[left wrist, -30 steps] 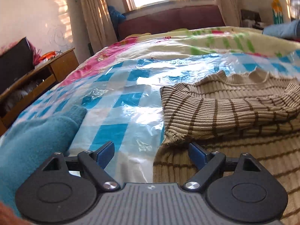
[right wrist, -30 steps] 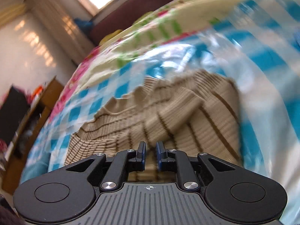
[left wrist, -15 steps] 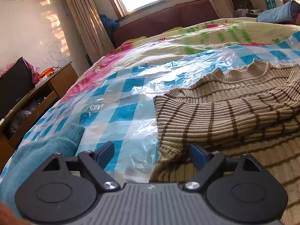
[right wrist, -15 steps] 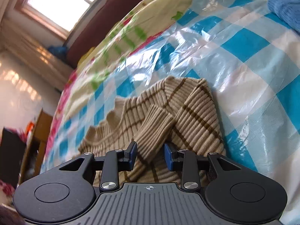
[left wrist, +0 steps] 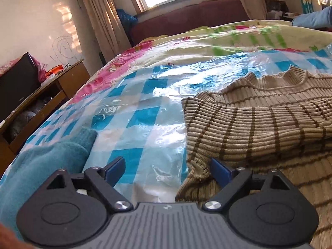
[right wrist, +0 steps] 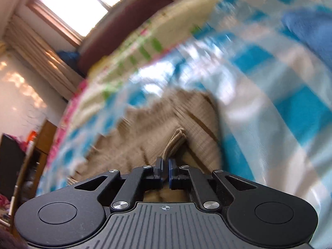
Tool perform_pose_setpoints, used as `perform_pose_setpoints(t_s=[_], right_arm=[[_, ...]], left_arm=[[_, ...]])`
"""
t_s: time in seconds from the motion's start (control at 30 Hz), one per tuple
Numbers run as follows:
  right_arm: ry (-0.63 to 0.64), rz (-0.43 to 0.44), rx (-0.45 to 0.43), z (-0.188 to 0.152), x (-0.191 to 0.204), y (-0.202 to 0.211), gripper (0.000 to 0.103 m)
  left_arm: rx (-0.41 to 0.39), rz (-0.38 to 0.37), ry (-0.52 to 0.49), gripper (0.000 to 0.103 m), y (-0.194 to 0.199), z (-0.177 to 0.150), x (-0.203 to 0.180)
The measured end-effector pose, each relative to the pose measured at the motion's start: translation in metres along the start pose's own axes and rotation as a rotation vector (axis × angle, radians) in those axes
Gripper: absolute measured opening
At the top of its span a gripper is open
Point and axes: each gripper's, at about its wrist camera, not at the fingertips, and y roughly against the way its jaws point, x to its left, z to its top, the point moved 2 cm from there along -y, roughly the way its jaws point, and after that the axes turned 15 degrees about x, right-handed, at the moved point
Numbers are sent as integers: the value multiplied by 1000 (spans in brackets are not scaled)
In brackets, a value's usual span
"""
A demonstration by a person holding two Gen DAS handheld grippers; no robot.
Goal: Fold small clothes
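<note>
A small beige ribbed sweater with brown stripes (left wrist: 259, 124) lies on a bed under a blue-and-white checked plastic sheet (left wrist: 134, 108), one sleeve folded across its body. My left gripper (left wrist: 168, 168) hovers open at the sweater's left edge, its right finger over the knit and its left finger over bare sheet. In the blurred right wrist view my right gripper (right wrist: 165, 167) is shut on the sweater's sleeve cuff (right wrist: 174, 143), which sticks up between the blue pads above the rest of the sweater (right wrist: 149, 128).
A teal knit garment (left wrist: 41, 161) lies at the bed's near left. A blue garment (right wrist: 311, 29) lies at the right. A wooden desk (left wrist: 47, 95) stands left of the bed. A floral quilt (left wrist: 228, 35), a dark red headboard and a window are beyond.
My right gripper opened around the folded sleeve's cuff, then shut on it; its view has tilted and blurred. My left gripper stays open by the sweater's left edge, its view shifted slightly.
</note>
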Motion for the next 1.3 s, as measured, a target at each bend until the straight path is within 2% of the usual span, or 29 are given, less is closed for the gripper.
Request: perform_pose_setpoints(t_s=[0.1, 0.17, 0.23, 0.37, 0.5, 0.6, 0.63, 0.7, 0.77, 0.87, 1.1, 1.17, 1.3], right_arm=[[-11, 13, -6, -1, 0, 6, 11], [37, -5, -37, -1, 7, 17, 11], [91, -45, -80, -1, 16, 29, 11], [192, -52, -109, -4, 35, 37, 11], [267, -47, -35, -6, 49, 14, 13], [241, -138, 31, -1, 38, -9, 12], [220, -149, 43, 1, 31, -12, 6], [192, -124, 54, 2, 24, -8, 5], [213, -125, 53, 0, 26, 3, 13], [275, -117, 73, -14, 34, 23, 14], [358, -95, 145, -68, 31, 94, 16], [363, -102, 194, -86, 24, 113, 20], [367, -152, 276, -124, 10, 144, 22]], left_arm=[[-15, 10, -22, 94, 12, -3, 7], [-24, 3, -21, 94, 20, -6, 14], [-32, -16, 3, 93, 28, -6, 23], [-54, -74, 75, 94, 33, 11, 28], [-67, -75, 34, 94, 19, 30, 10], [11, -63, -13, 94, -7, 30, -2], [42, -64, -22, 95, -16, 26, -2], [51, -74, -19, 95, -20, 19, 2], [47, -69, -17, 95, -14, 15, 7], [45, -85, -12, 95, 4, 7, 18], [96, -185, 21, 95, 61, -44, 67], [127, -214, 36, 95, 77, -63, 80], [194, -270, 42, 95, 102, -97, 92]])
